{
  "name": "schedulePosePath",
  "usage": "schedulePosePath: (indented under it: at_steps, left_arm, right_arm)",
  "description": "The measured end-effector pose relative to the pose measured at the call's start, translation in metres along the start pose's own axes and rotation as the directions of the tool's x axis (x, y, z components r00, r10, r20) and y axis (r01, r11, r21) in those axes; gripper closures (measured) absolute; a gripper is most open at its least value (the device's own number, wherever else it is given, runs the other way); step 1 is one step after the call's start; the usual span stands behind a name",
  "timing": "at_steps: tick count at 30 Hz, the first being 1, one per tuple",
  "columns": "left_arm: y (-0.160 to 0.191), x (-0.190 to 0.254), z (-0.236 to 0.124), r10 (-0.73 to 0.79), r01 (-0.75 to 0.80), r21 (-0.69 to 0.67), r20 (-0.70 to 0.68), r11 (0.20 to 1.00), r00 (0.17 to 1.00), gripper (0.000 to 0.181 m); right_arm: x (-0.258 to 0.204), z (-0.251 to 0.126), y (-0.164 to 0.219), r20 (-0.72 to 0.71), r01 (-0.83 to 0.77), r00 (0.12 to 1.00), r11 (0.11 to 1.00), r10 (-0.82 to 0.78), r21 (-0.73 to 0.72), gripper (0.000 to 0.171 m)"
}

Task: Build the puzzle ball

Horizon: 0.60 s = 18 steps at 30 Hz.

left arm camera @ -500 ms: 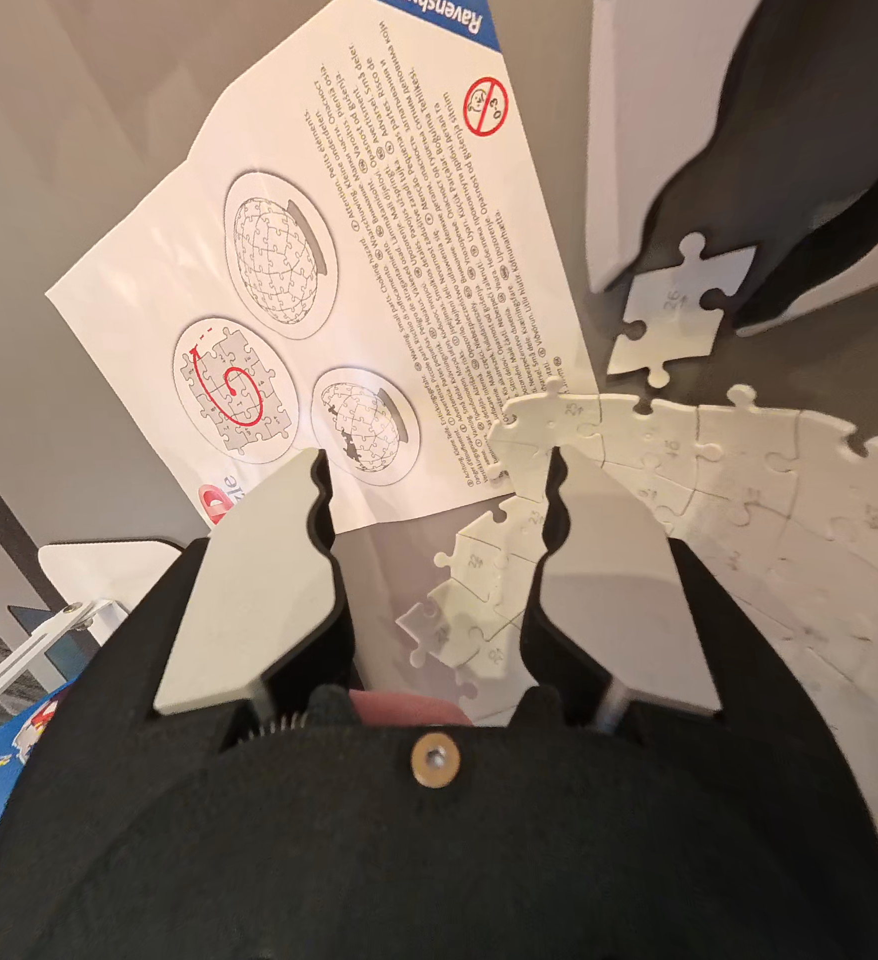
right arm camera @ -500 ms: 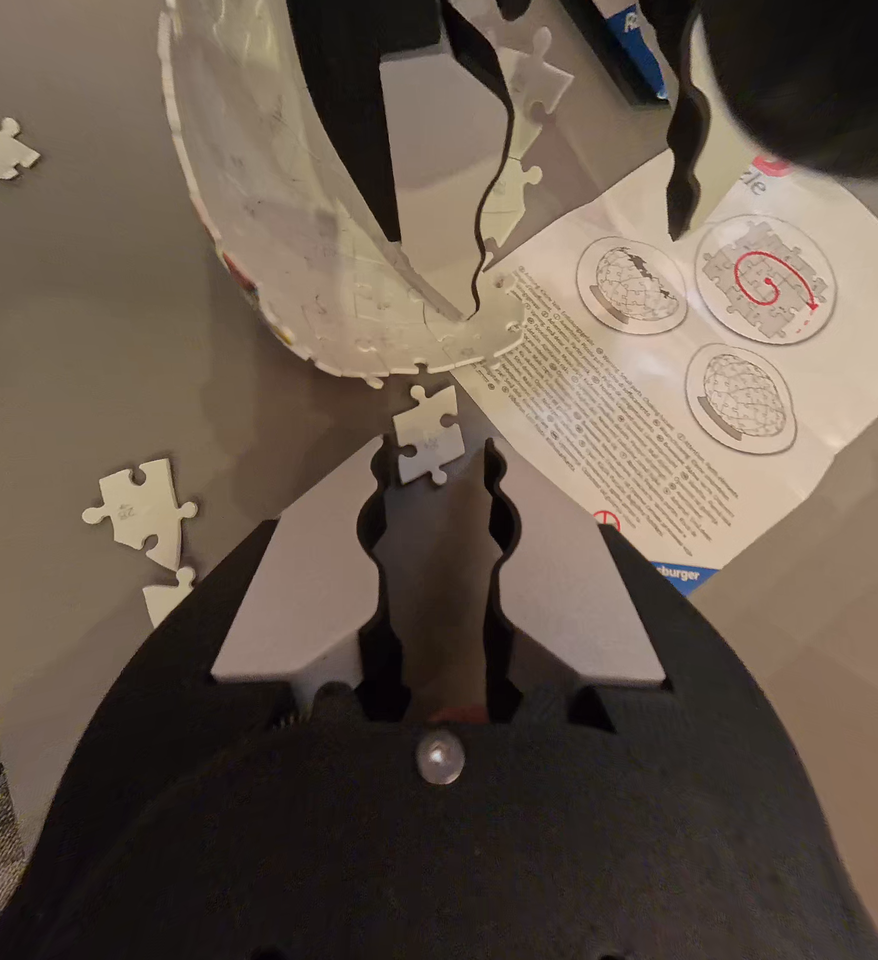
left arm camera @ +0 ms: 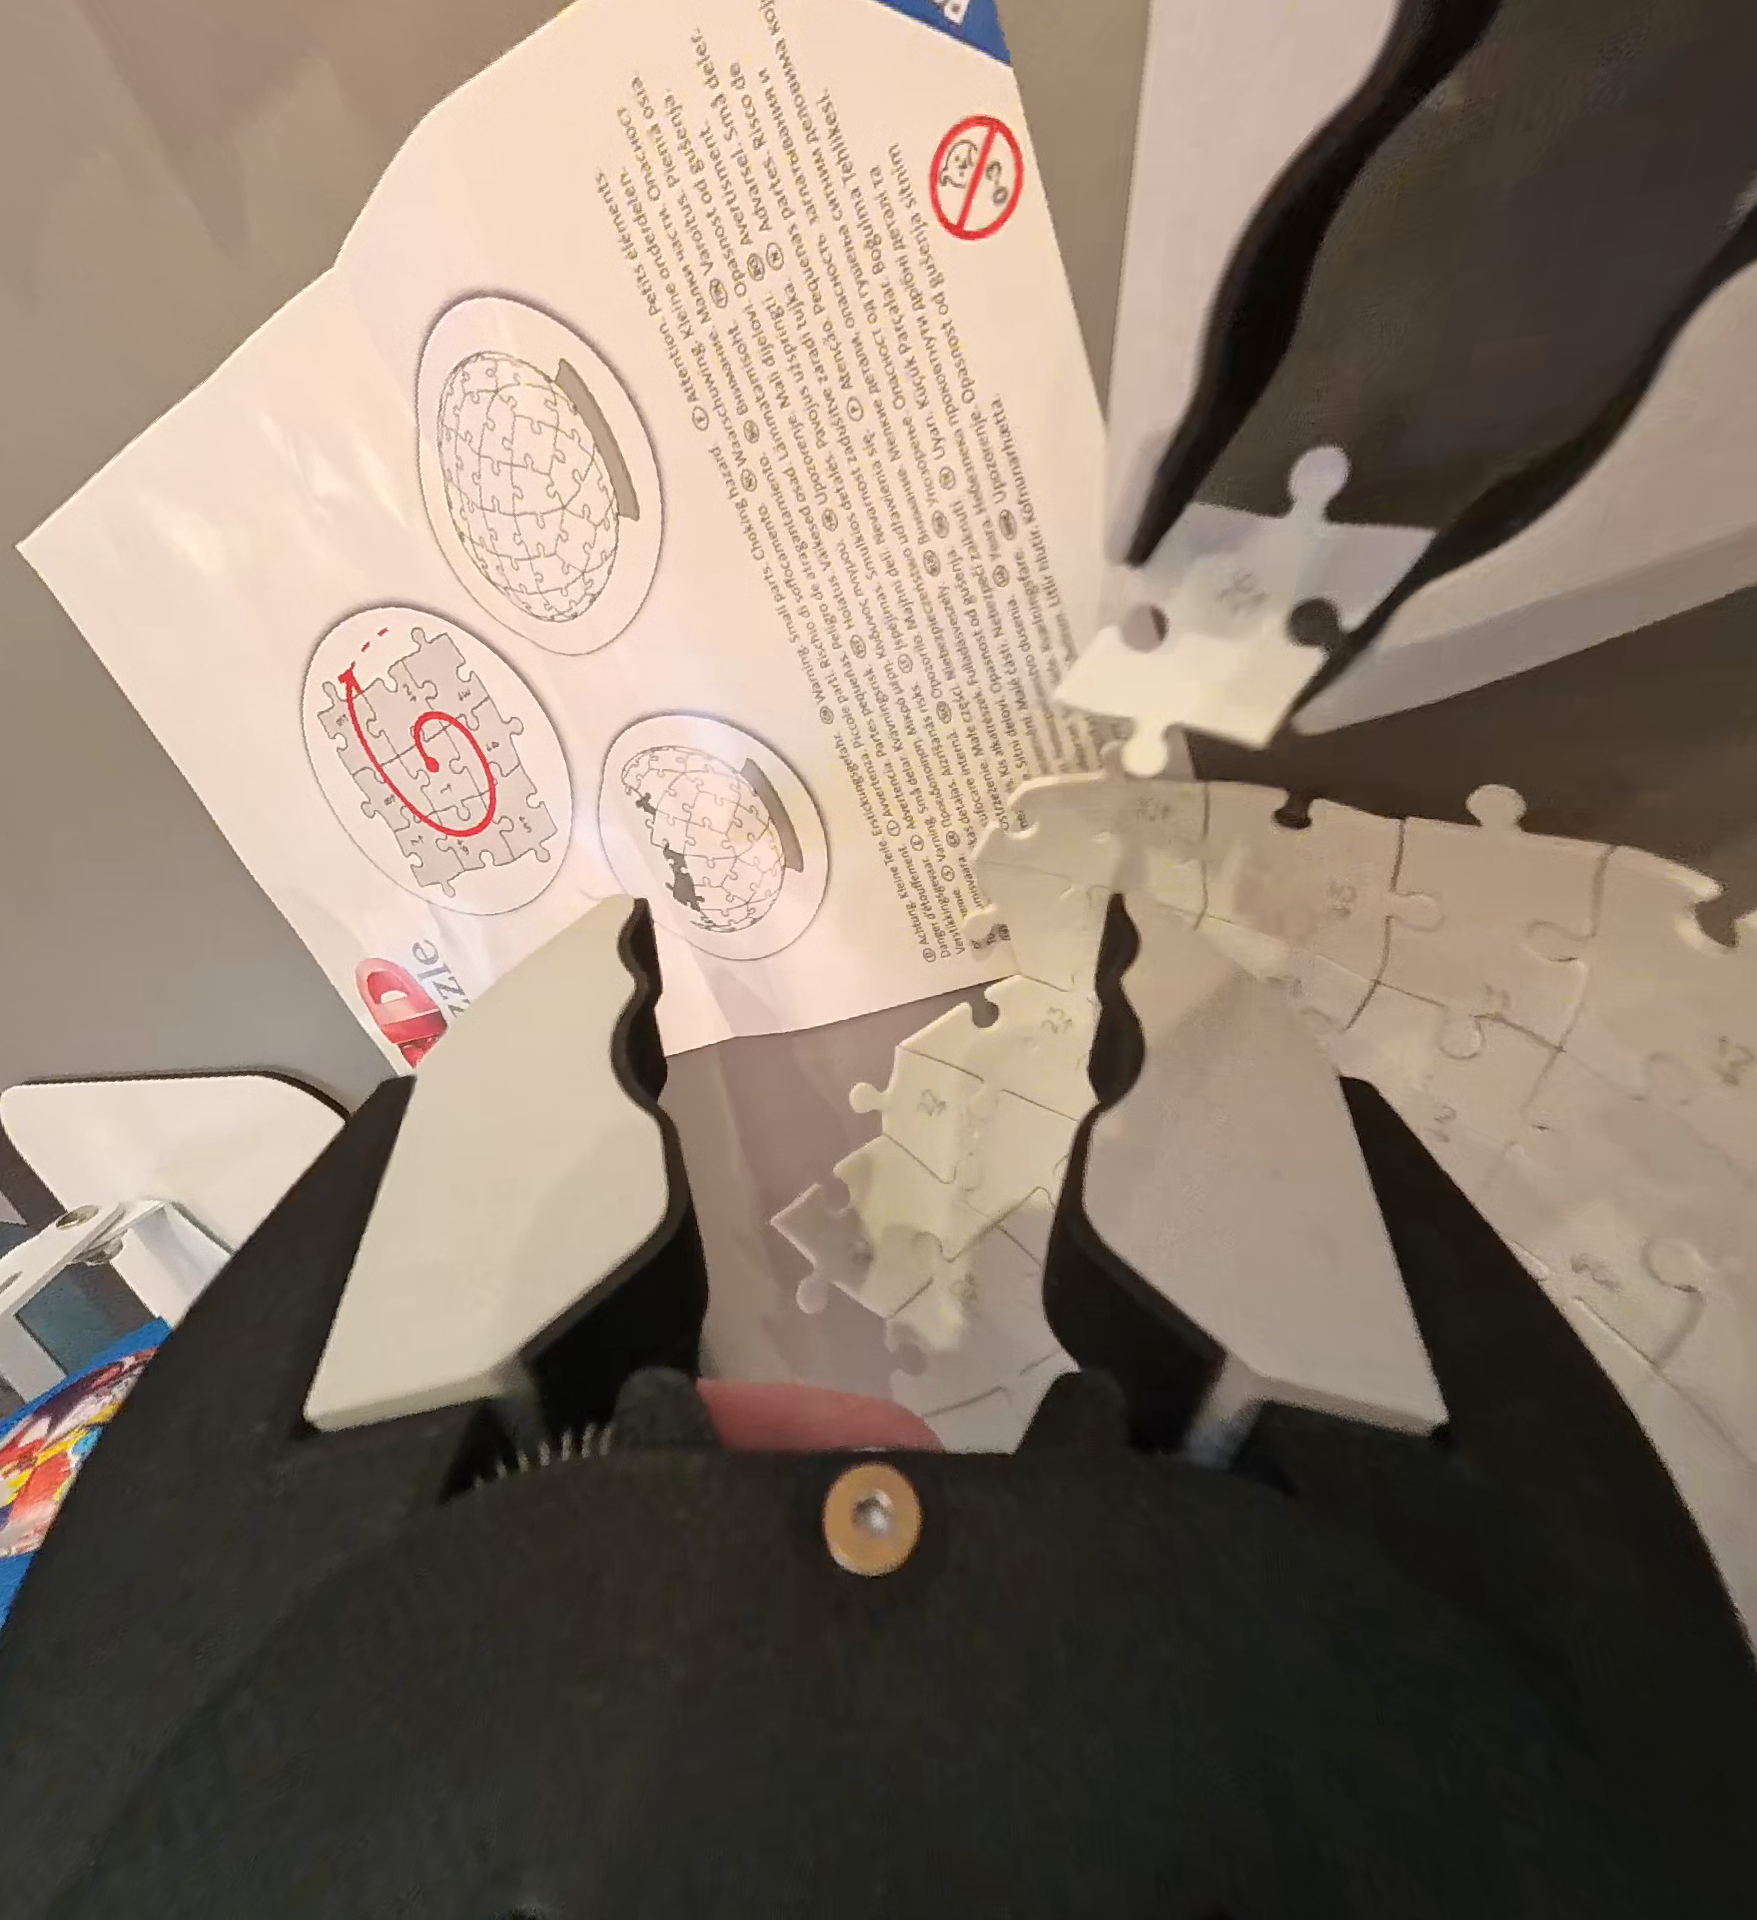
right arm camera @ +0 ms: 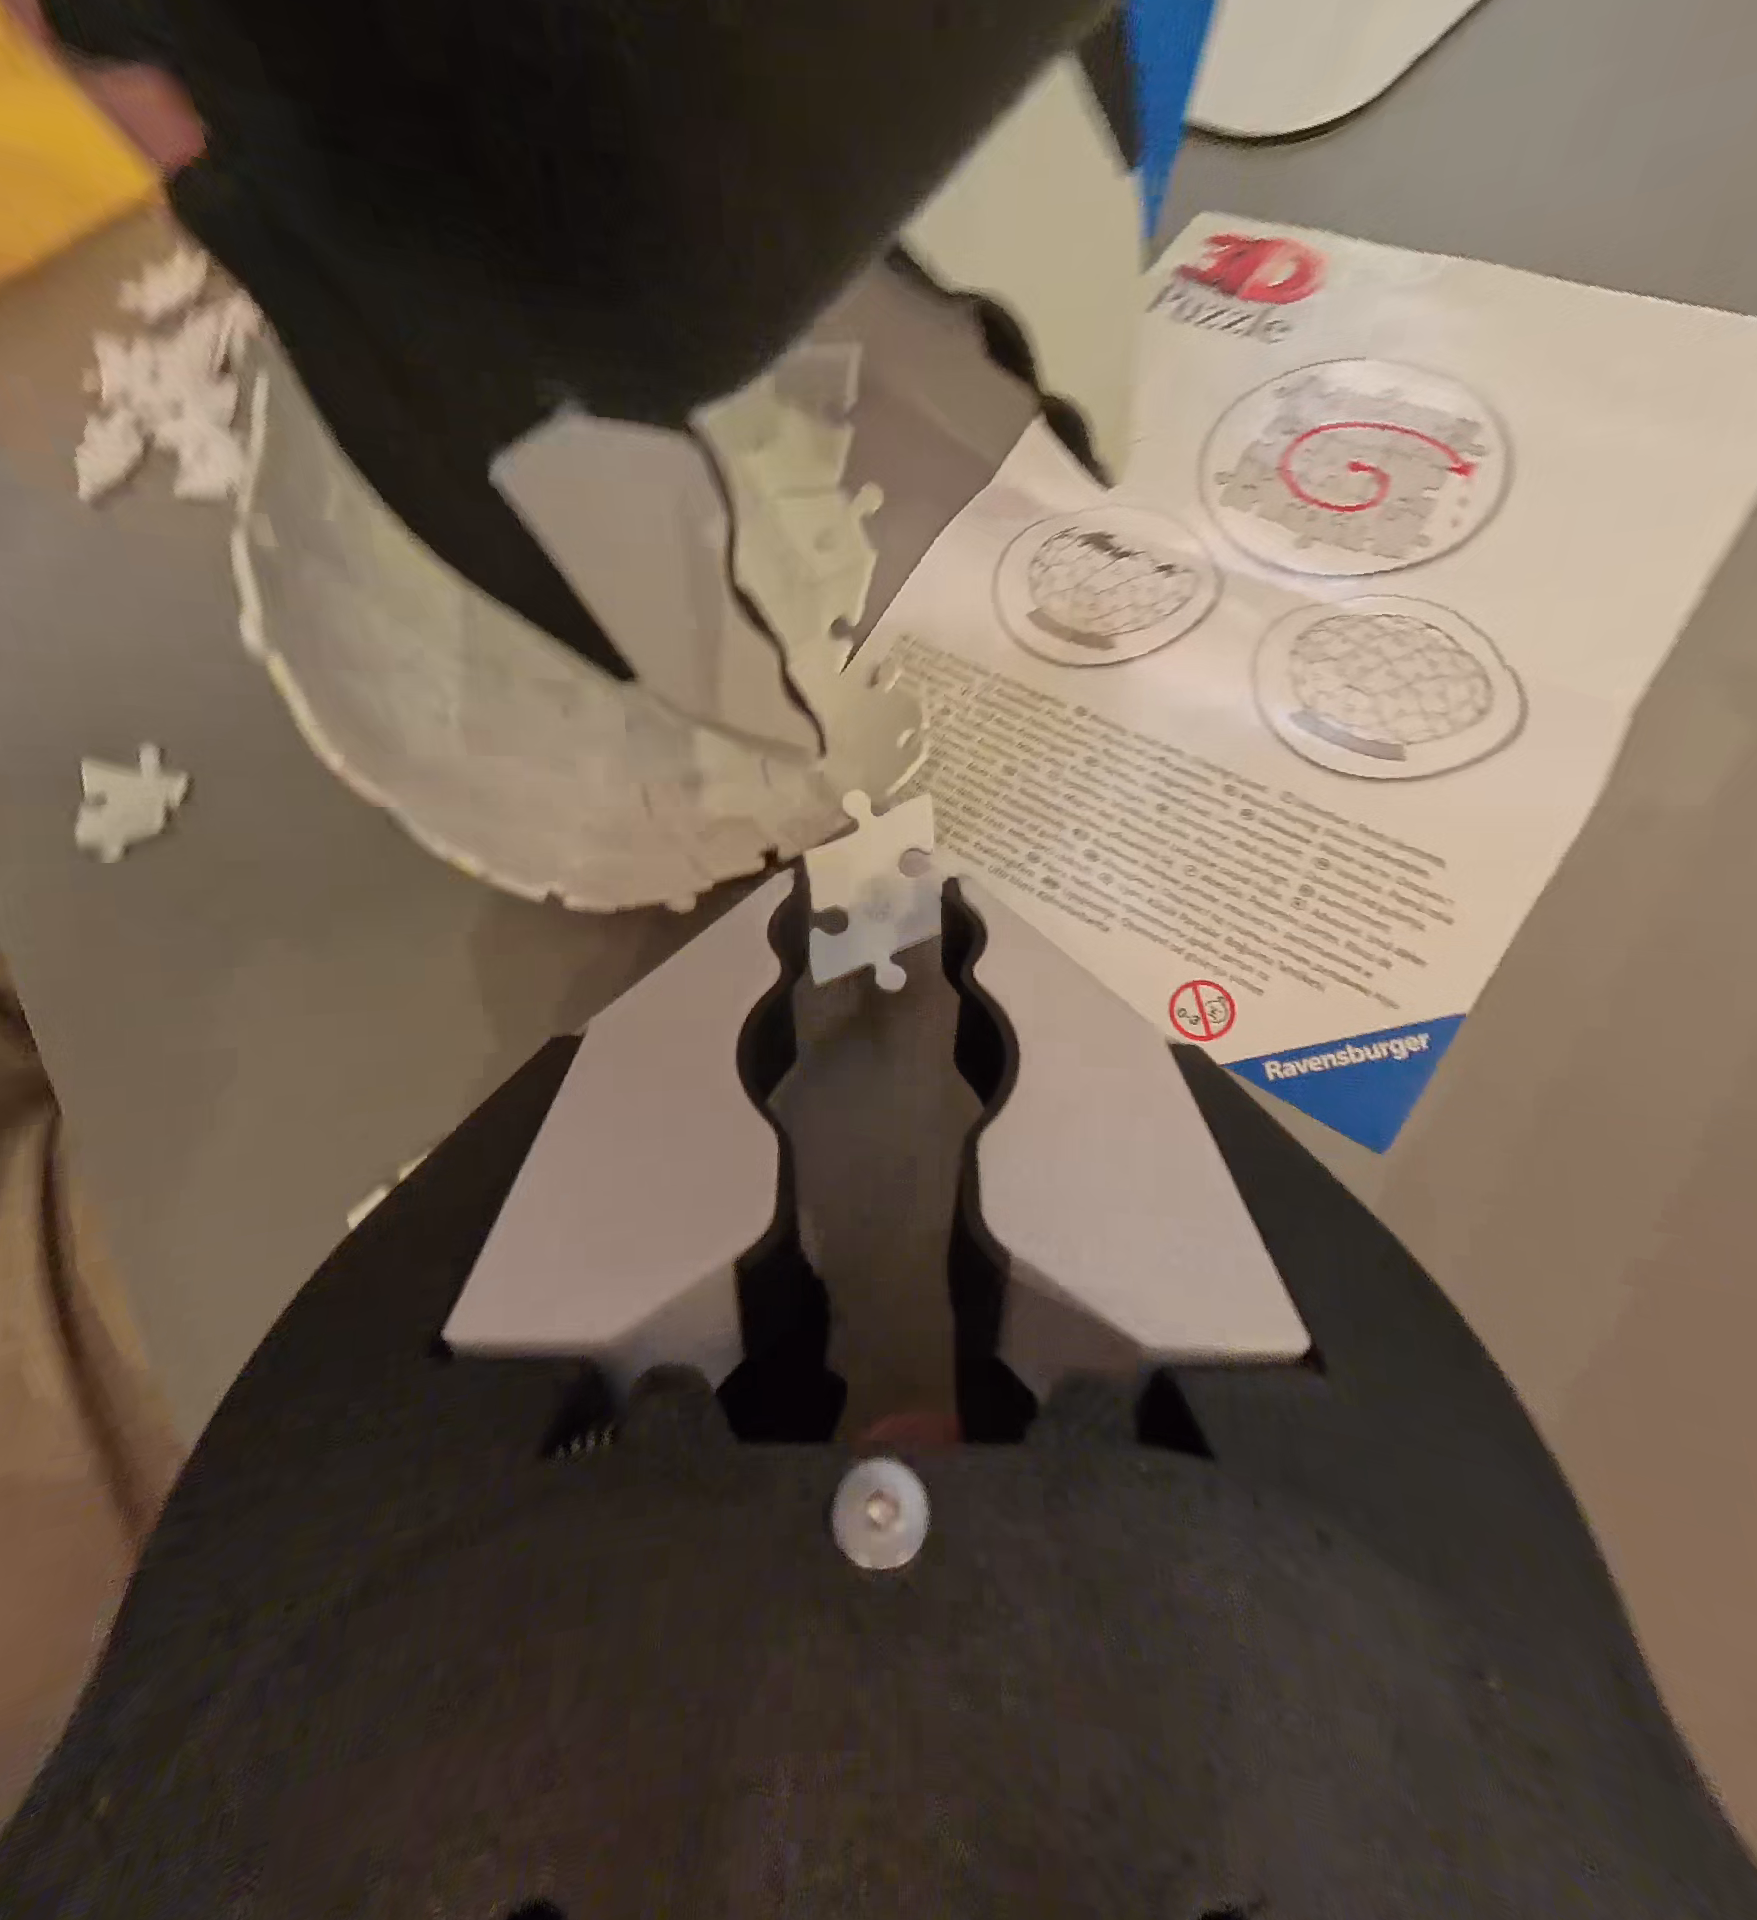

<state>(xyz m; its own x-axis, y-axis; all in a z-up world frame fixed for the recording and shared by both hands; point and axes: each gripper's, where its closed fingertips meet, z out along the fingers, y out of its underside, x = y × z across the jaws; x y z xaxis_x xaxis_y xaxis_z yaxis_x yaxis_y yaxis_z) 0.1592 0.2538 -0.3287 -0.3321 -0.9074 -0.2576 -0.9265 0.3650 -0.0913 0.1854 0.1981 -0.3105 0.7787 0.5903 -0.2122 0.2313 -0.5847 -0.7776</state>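
The partly built puzzle ball (left arm camera: 1476,987) is a white curved shell of joined pieces, seen from its inner side; it also shows in the right wrist view (right arm camera: 500,748). My left gripper (left arm camera: 874,935) is open, its jaws wide apart around the shell's jagged edge, with the right finger inside the shell. It enters the right wrist view (right arm camera: 957,608) from the top. My right gripper (right arm camera: 874,894) is shut on a loose white puzzle piece (right arm camera: 869,914). It holds the piece (left arm camera: 1206,634) against the shell's rim, its tab touching the rim.
A white instruction sheet (left arm camera: 645,520) lies flat on the grey table beside the shell (right arm camera: 1373,727). Loose white pieces (right arm camera: 131,800) and a small pile (right arm camera: 167,416) lie left of the shell. A blue box (left arm camera: 1,1507) and a white plate (left arm camera: 157,1143) sit at the left. The gap from one gripper's tips to the other's is roughly 7 cm.
My right gripper has carried the puzzle piece closer, so it now touches the shell's rim. My left gripper has stayed at the shell's edge.
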Motion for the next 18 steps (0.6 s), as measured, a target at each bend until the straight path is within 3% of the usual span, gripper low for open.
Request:
schedulePosePath:
  at_steps: [8,14,18]
  left_arm:
    - [0.002,0.003,-0.002,-0.046,0.046,-0.013,-0.043,0.999,0.998,0.103]
    - [0.005,0.007,-0.002,-0.077,0.074,-0.048,-0.077,0.996,0.994,0.103]
    - [0.005,0.007,-0.001,-0.091,0.086,-0.061,-0.089,0.994,0.992,0.103]
  right_arm:
    - [0.012,0.014,0.005,-0.159,-0.047,0.987,0.997,0.037,-0.06,0.147]
    - [0.009,0.014,0.006,-0.139,-0.099,0.986,0.994,0.091,-0.048,0.139]
    - [0.006,0.013,0.013,-0.087,-0.005,0.996,0.995,-0.003,-0.097,0.138]
